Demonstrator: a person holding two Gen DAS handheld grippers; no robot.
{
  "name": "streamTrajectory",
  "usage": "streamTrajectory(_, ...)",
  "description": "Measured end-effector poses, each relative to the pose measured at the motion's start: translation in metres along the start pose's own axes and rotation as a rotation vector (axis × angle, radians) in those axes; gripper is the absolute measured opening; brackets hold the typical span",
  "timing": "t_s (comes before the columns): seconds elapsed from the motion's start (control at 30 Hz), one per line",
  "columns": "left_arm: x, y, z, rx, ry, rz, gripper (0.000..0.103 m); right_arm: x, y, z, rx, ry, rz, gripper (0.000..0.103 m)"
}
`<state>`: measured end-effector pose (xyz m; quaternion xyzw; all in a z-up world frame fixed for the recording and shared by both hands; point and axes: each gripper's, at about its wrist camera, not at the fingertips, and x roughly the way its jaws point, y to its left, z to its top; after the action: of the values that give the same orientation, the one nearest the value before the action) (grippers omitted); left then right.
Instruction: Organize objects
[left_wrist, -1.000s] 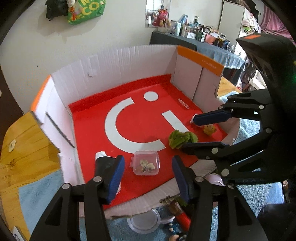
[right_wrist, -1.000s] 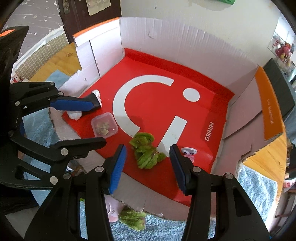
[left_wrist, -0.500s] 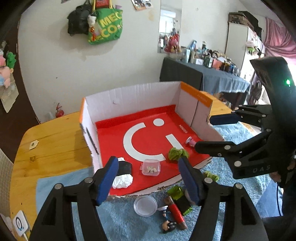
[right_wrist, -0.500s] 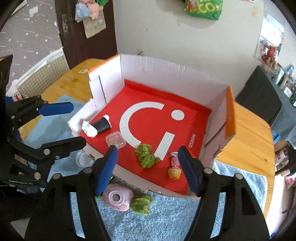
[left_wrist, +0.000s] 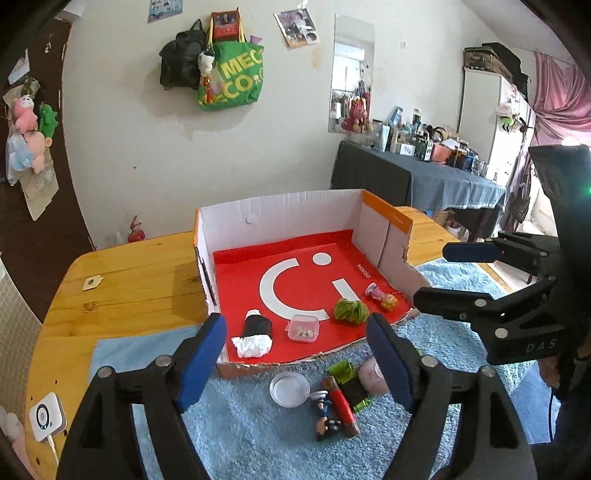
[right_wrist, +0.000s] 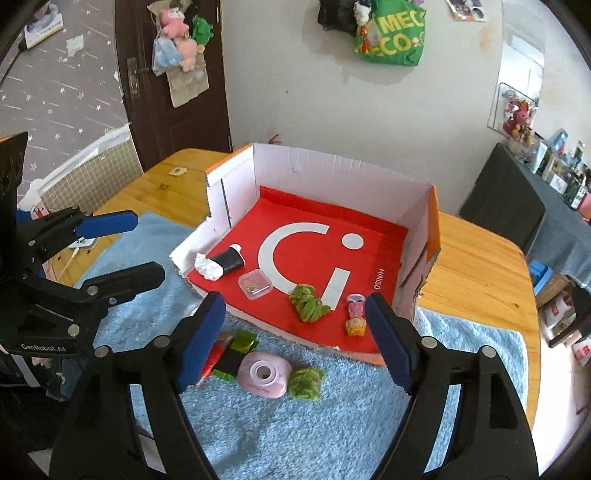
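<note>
A cardboard box with a red floor holds a black roll with white tissue, a small clear case, a green scrunchie and a small doll. On the blue mat in front lie a clear round lid, a red tube, a figurine, a pink round case and a second green scrunchie. My left gripper and right gripper are open, empty, above the mat.
The box and blue mat sit on a wooden table. A white device lies at the table's left edge. A dark-clothed table with bottles stands behind, and bags hang on the wall.
Both grippers have pulled back and up from the box, so the whole box and the mat items show. Both stay open and empty.
</note>
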<state>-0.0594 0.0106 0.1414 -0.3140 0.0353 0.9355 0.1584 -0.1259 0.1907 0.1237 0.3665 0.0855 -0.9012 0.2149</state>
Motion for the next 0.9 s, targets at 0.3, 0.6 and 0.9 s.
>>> streamTrajectory(0.3,-0.022,-0.006,-0.026,-0.033,-0.027,0.015,0.084,-0.026,0.012,-0.021,0.025,-0.086,-0.035,0.085)
streamTrajectory(0.6,-0.03,-0.006,-0.061,-0.097,-0.056,0.048,0.093,-0.033,0.02,-0.056,0.061,-0.136,-0.102,0.091)
streamTrajectory(0.9,-0.021,-0.003,-0.093,-0.166,-0.039,0.082,0.096,-0.028,0.027,-0.091,0.11,-0.177,-0.165,0.094)
